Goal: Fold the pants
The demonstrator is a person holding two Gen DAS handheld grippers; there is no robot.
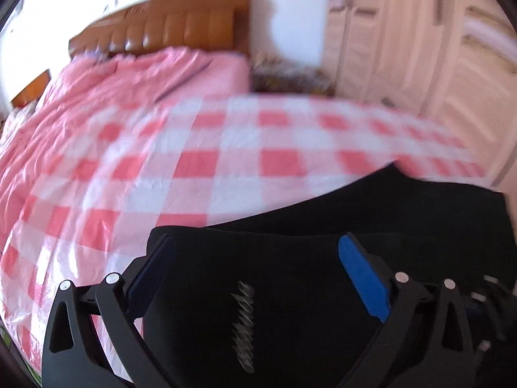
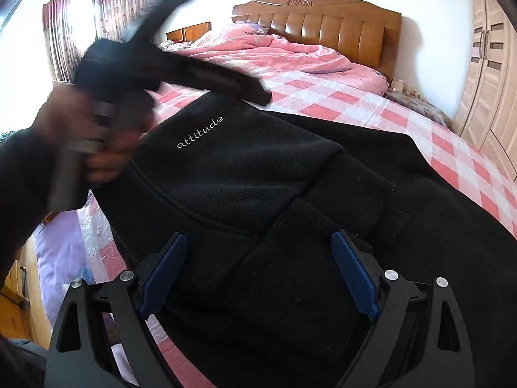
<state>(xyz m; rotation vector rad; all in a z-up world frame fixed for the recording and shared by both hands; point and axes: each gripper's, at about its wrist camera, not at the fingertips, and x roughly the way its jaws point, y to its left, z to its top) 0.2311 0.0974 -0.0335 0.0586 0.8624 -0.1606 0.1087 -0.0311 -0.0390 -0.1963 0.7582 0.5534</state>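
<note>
Right wrist view: black pants (image 2: 258, 174) lie folded on the bed (image 2: 420, 123); both grippers, right gripper (image 2: 258, 271), left gripper (image 1: 257, 270), spread, grip nothing. Next: re-pinch an edge.

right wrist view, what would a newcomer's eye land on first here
The black pants dominate, lying folded over on the pink-checked sheet, with white "attitude" lettering near their upper left. At left, the blurred left gripper hangs above them, and the open right gripper frames the bottom.
</note>
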